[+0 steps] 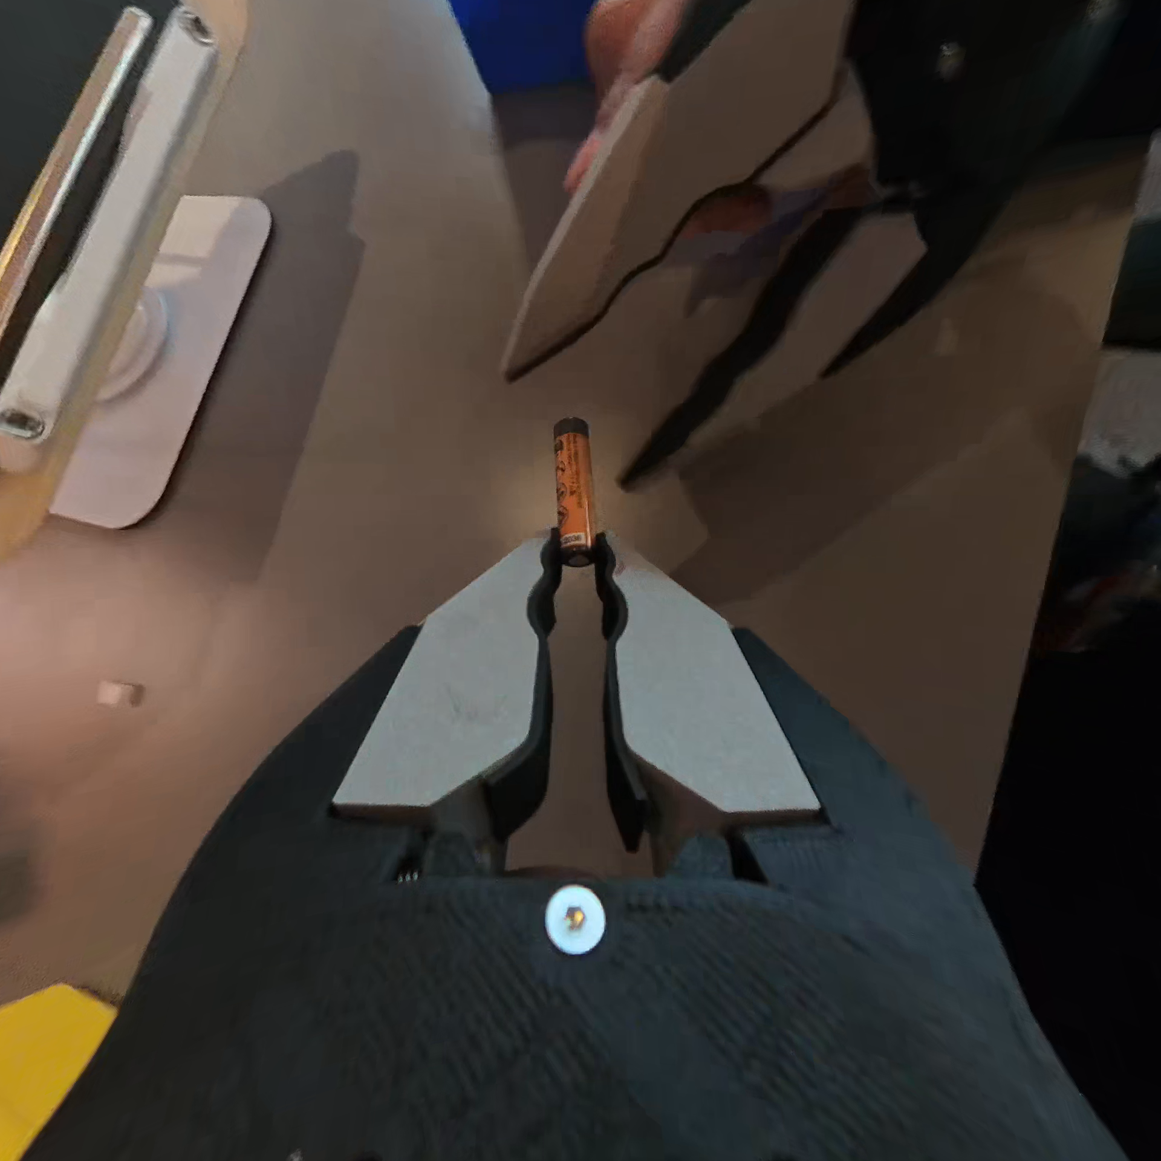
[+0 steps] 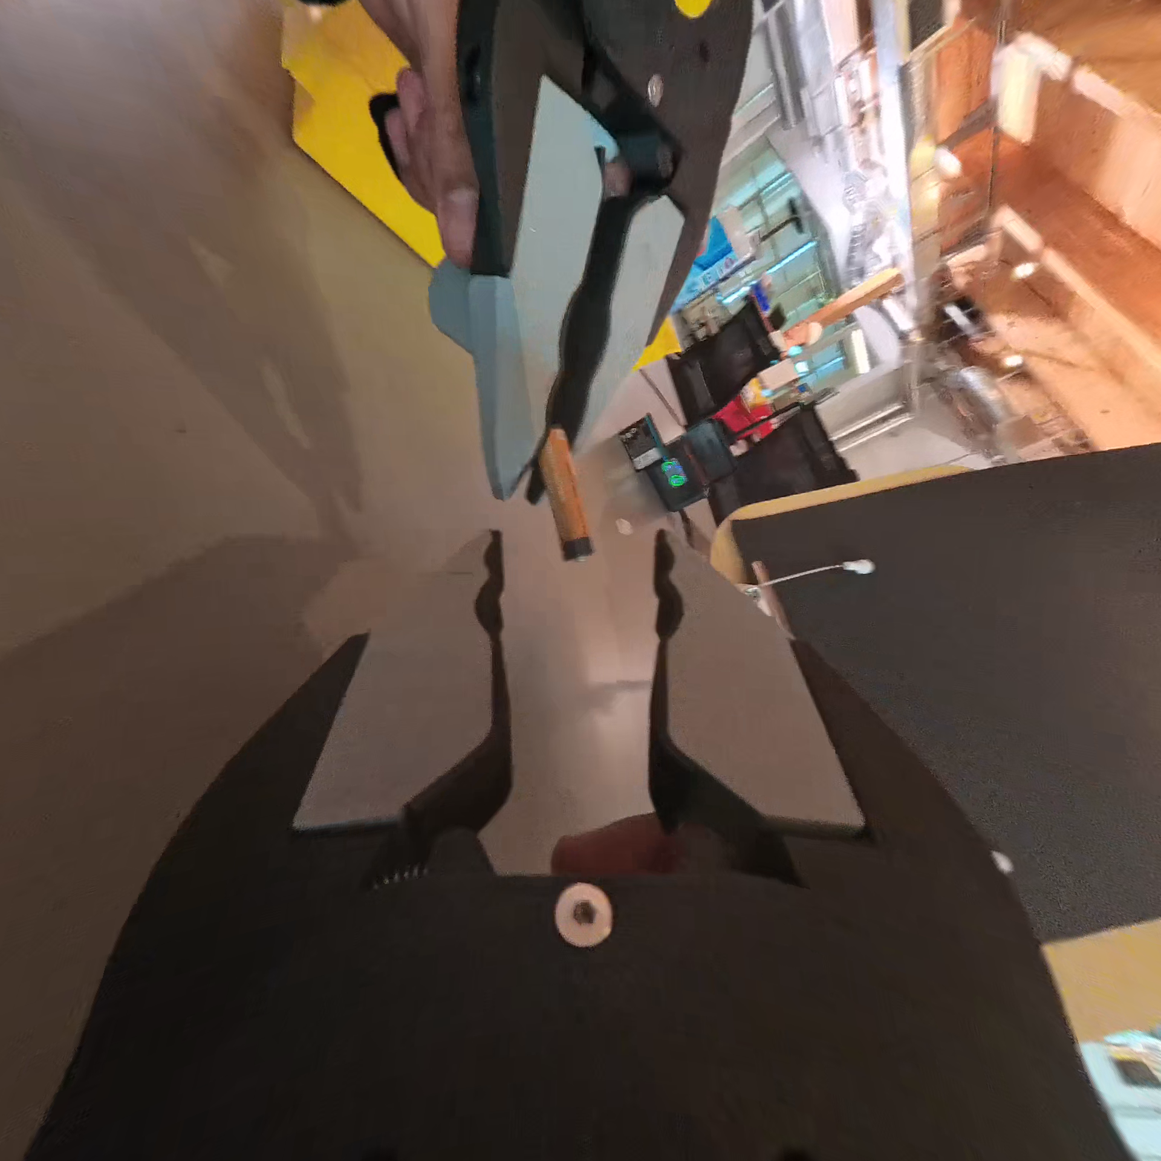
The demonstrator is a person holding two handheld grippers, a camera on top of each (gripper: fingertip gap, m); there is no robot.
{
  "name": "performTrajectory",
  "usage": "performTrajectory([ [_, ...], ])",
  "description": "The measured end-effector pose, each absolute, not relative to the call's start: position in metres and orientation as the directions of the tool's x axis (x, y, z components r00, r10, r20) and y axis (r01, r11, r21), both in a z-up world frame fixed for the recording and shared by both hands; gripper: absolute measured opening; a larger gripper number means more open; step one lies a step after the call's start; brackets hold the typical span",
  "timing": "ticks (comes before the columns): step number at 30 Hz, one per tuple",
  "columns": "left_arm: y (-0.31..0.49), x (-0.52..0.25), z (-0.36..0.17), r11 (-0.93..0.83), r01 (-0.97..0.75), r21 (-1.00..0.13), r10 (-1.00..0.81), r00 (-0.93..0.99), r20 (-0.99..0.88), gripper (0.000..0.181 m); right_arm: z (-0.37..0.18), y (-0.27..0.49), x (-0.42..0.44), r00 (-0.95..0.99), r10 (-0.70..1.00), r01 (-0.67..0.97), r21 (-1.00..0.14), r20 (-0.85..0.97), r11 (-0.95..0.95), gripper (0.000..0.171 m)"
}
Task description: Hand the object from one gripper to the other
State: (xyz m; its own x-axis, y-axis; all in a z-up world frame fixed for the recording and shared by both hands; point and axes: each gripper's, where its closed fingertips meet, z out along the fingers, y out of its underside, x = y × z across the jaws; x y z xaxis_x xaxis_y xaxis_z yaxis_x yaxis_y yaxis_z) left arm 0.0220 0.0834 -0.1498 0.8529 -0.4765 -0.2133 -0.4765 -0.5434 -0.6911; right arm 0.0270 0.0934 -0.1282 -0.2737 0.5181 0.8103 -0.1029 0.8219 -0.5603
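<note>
Battery point(image 1: 572, 484) clamped in left tongs point(image 1: 575, 548), right tongs point(image 2: 575, 541) spread wide just beside it.

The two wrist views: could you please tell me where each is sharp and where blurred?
Left wrist view: battery and left claw sharp, right claw and monitor stand motion-smeared. Right wrist view: right claw fairly crisp, battery slightly soft, background streaked.

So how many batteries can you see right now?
1. A single orange battery is clamped by one end in the tips of the left gripper, sticking out beyond them. The open right gripper sits close to its free end. No others show, though blurred areas could hide some.
</note>
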Motion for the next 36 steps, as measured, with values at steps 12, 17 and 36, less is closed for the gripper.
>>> performTrajectory([
  [12, 0.092, 0.023, -0.156, -0.573, -0.628, -0.527, -0.513, 0.776, -0.367, 0.008, -0.146, 0.094, 0.02, -0.334, 0.523, -0.013, -0.558, 0.784, 0.829, 0.007],
  [17, 0.114, 0.002, -0.129, -0.456, -0.619, -0.639, -0.314, 0.784, -0.535, 0.032, -0.164, 0.121, 0.01, -0.394, 0.791, 0.272, -0.762, 0.469, 0.587, 0.006],
  [36, 0.124, 0.021, -0.17, -0.177, -0.977, -0.12, -0.226, 0.159, -0.961, 0.012, -0.18, 0.099, 0.036, -0.498, 0.8, 0.628, -0.775, -0.334, 0.068, 0.008],
])
